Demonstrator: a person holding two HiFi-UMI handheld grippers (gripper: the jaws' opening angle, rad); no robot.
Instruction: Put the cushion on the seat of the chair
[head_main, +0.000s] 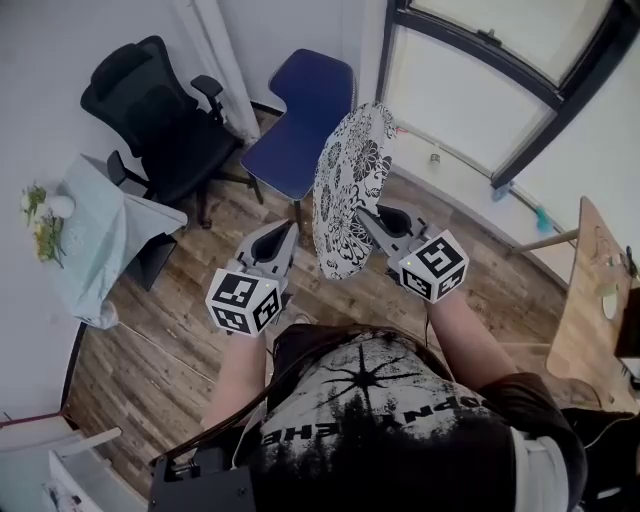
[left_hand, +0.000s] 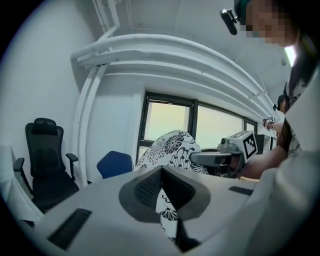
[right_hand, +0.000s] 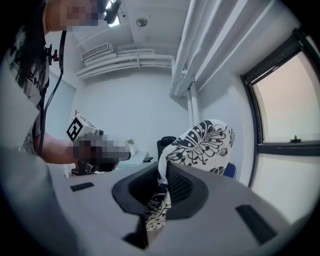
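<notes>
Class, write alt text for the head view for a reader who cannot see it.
The right gripper clamps a black-and-white floral cushion upright above the wood floor, before a blue chair. The left gripper sits beside it; a black office chair stands farther left.

Cushion (head_main: 352, 190): soft matt cloth, white with a black floral print. Left claw (head_main: 291, 233) and right claw (head_main: 369, 216): smooth matt grey plastic, with dark ribbed pads. Chair (head_main: 300, 120) beyond cushion: matt blue seat. Floor (head_main: 180, 330) under cushion: grained wood planks, low sheen. Worktop (head_main: 580, 300) right of cushion: pale wood.
</notes>
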